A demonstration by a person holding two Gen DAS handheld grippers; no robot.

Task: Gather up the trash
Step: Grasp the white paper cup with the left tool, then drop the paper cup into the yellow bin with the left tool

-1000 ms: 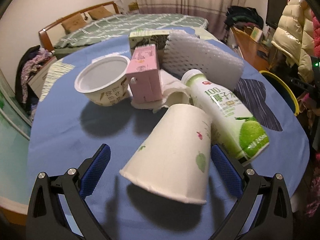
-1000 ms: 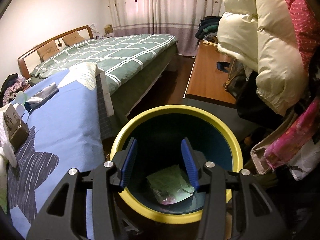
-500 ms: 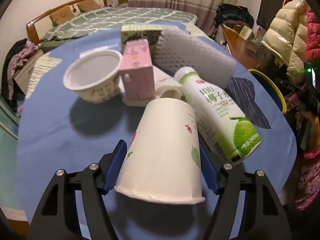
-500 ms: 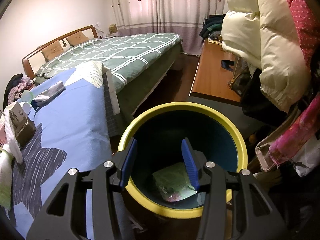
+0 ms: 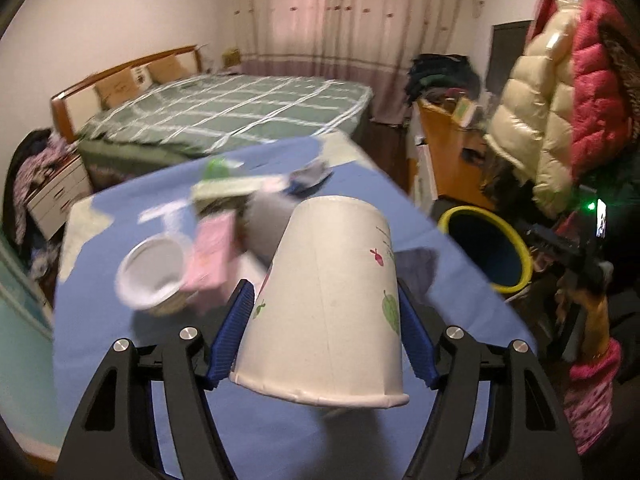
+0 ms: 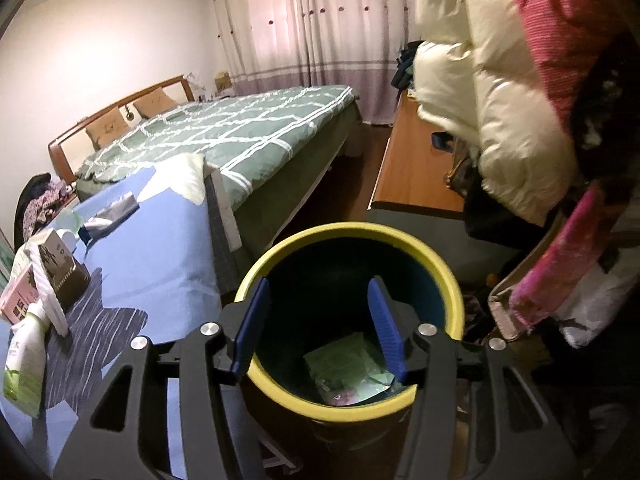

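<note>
A blue-clothed table (image 5: 120, 380) fills a bedroom. Above it, the left gripper (image 5: 326, 340) has its jaws clenched on a white paper cup (image 5: 324, 308). The right gripper (image 6: 318, 328), jaws opening and empty, hangs over the yellow-rimmed bin (image 6: 436, 264).

It is a bedroom in a home: a bed (image 6: 224, 136) with green checked cover, pink curtains (image 6: 304, 20), hanging winter jackets (image 5: 560, 112).

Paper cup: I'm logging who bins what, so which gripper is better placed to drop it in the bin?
Left. The left gripper already clamps the paper cup clear of the blue tablecloth. The right gripper, jaws opening, is empty above the yellow-rimmed bin.
</note>
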